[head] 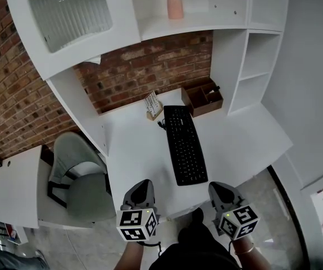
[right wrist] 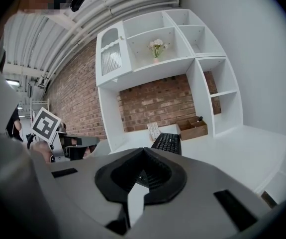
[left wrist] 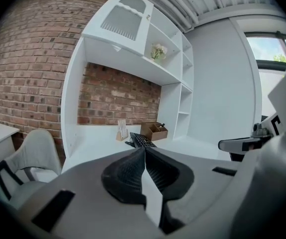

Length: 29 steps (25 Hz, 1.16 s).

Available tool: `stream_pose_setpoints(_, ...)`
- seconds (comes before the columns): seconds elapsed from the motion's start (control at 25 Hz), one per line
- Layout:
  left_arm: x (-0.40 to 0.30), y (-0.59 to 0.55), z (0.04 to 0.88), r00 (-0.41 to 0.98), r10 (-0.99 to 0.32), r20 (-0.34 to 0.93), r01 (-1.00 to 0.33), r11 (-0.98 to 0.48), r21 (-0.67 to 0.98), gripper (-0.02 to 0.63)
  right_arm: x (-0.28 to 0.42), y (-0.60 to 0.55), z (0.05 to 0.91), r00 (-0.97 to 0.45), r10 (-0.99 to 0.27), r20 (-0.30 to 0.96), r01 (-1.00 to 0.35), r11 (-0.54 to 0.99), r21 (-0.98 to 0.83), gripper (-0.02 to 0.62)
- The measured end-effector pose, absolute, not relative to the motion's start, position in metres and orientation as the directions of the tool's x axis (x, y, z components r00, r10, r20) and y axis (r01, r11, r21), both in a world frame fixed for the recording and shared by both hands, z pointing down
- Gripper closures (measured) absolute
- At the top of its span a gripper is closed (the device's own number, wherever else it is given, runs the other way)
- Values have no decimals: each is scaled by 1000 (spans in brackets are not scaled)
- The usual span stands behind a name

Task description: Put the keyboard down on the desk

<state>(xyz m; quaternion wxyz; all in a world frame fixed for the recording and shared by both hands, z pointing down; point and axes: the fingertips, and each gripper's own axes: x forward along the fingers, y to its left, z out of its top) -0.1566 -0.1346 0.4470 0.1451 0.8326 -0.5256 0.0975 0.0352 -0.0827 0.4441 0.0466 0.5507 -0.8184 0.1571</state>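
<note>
Closed and empty, my left gripper [head: 144,185] and right gripper [head: 218,188] are hovering off the near edge of the desk [head: 133,148] while the keyboard [head: 185,145] is lying flat on it, so I am judging the task done.

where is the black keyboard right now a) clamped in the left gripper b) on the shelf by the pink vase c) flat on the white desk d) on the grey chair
c: the keyboard lies flat on the desk, near the brown organiser, with nothing holding it.
</note>
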Motion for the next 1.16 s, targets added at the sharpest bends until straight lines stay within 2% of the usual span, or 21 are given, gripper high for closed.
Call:
stream_pose_setpoints(0.4,-143,-117,449,440,-841,314,-894,-445,60,591,37,-71,442,-340,-906,252,-937,305,-169,591)
stream_pose_setpoints(1.16,-132,-112,443,478,-827,294,-876,-474,91,591,51,-64,434,-302,-923,238,-950,270,-156,591)
